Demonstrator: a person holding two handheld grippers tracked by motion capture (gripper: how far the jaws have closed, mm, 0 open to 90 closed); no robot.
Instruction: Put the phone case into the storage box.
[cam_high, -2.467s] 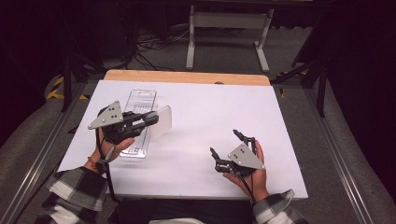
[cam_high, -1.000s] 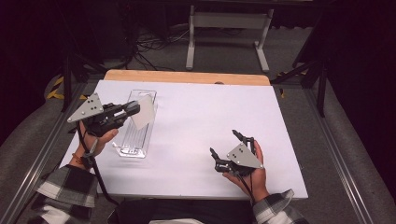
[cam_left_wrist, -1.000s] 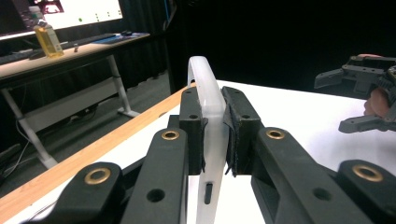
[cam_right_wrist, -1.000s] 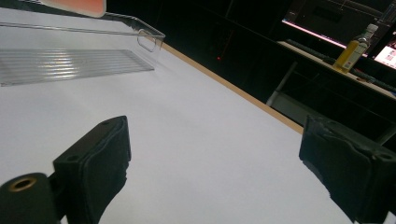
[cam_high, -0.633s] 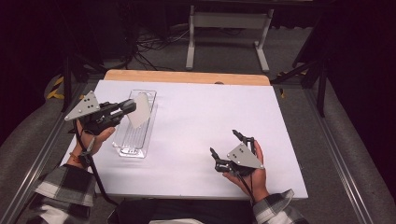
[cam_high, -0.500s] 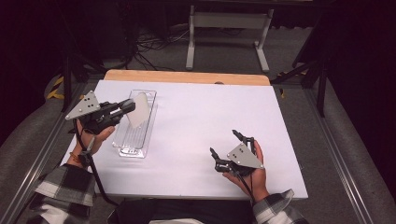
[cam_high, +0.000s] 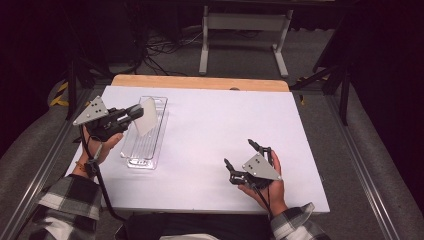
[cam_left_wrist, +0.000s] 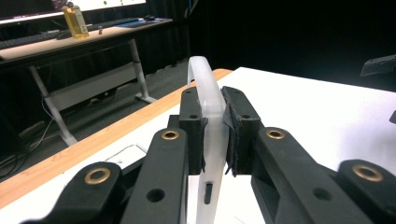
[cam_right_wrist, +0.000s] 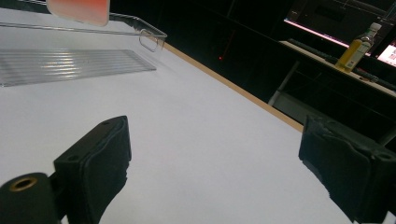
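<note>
- Since the earliest frame the left gripper (cam_high: 134, 112) has swung off toward the table's left edge, carrying the translucent plate (cam_high: 145, 115) with it; right gripper (cam_high: 246, 156) hasn't budged.
- Left gripper is clamped on the translucent plate (cam_left_wrist: 205, 140), pads pressing both flat faces, plate standing on edge between the jaws.
- Plate hangs above the clear tray (cam_high: 131, 155), over its far half, not touching the ribbed floor as far as the high view tells.
- Tray's long axis runs away from the person, slightly slanted; the plate's flat faces look roughly square across that axis.
- Key relation: tray lies directly below and just right of the left gripper, so the left hand is far nearer.
- Right gripper has jaws wide apart, holding nothing, resting low over the white table (cam_high: 225, 125), well apart from the tray (cam_right_wrist: 70, 63).
</note>
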